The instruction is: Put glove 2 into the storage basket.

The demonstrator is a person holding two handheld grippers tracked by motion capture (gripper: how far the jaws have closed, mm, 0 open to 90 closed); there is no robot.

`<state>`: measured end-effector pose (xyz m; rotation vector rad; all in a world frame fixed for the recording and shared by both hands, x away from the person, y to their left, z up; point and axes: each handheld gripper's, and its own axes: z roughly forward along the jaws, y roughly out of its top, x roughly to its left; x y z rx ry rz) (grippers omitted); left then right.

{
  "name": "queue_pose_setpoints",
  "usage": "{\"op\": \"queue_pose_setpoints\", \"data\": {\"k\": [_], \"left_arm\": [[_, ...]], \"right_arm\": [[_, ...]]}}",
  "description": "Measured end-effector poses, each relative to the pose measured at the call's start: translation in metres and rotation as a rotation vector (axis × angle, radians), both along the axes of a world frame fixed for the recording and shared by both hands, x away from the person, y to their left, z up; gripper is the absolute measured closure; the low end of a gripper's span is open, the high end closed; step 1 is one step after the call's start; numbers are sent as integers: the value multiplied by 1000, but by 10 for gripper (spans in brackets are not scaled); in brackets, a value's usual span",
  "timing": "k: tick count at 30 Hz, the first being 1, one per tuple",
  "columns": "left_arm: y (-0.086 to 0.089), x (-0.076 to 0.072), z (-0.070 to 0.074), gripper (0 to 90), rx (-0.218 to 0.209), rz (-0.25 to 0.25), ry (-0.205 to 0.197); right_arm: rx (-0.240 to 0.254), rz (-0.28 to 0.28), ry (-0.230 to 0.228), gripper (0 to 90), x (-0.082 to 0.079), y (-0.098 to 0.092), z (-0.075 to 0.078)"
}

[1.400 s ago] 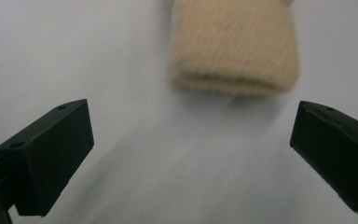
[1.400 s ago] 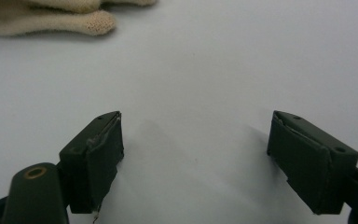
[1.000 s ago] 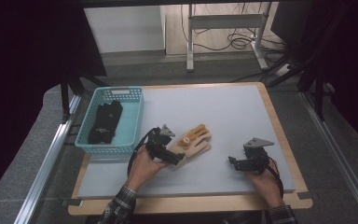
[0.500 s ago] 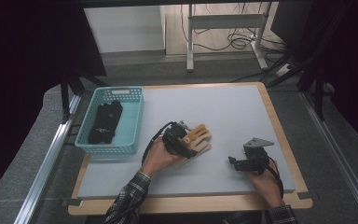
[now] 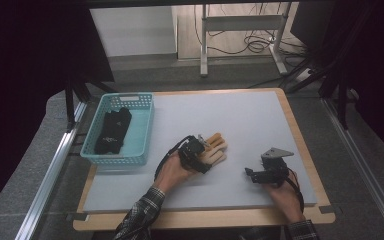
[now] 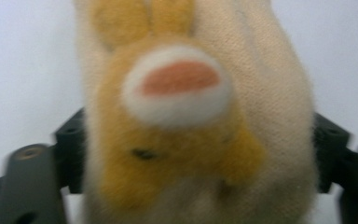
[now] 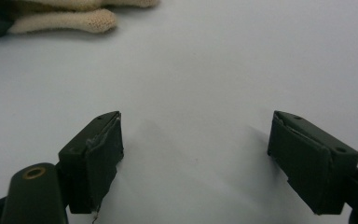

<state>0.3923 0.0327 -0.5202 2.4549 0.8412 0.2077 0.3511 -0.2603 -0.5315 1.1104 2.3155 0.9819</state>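
A cream and orange knitted glove (image 5: 217, 148) lies on the grey mat (image 5: 240, 112), left of centre. My left gripper (image 5: 200, 154) sits over its wrist end. In the left gripper view the glove (image 6: 191, 140) is blurred and very close, and the left gripper (image 6: 198, 154) stands open with one jaw on each side of it. My right gripper (image 5: 252, 175) rests near the front right of the mat, apart from the glove. In its own view the right gripper (image 7: 198, 149) is open over bare mat, with the glove's fingertips (image 7: 70, 21) at the top left.
A teal basket (image 5: 115, 159) stands at the mat's left edge with black gloves (image 5: 112, 131) inside. The mat lies on a wooden board (image 5: 205, 217). A metal rail (image 5: 55, 170) runs along the left, and a table frame and cables stand beyond the far edge.
My left gripper has moved right and forward, from the glove's near-left side to over its wrist end. The right gripper has stayed where it was.
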Motion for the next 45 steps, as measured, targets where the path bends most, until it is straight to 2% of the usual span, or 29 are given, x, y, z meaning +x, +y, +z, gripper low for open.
{"op": "queue_pose_setpoints", "data": {"k": [3, 6, 11, 15, 20, 29, 34, 36, 45], "left_arm": [[0, -1, 3, 361, -1, 5, 3], [-1, -3, 5, 458, 3, 6, 15], [-1, -3, 8, 559, -1, 0, 33], [0, -2, 11, 575, -1, 12, 32], [4, 0, 22, 575, -29, 61, 26], [18, 6, 54, 572, -44, 117, -12], [33, 12, 74, 569, -46, 175, -29], [40, 15, 80, 568, -31, 183, -34], [77, 26, 102, 563, -23, 291, -53]], "right_arm": [[-2, 1, 0, 177, 0, 0, 0], [-1, 0, 0, 177, 0, 0, 0], [-3, 0, -1, 177, 0, 0, 0], [-2, 0, 0, 177, 0, 0, 0], [-1, 0, 1, 178, 0, 0, 0], [-2, 0, 0, 177, 0, 0, 0], [-1, 1, 0, 177, 0, 0, 0], [-1, 1, 0, 177, 0, 0, 0], [-2, 1, -1, 177, 0, 0, 0]]}}
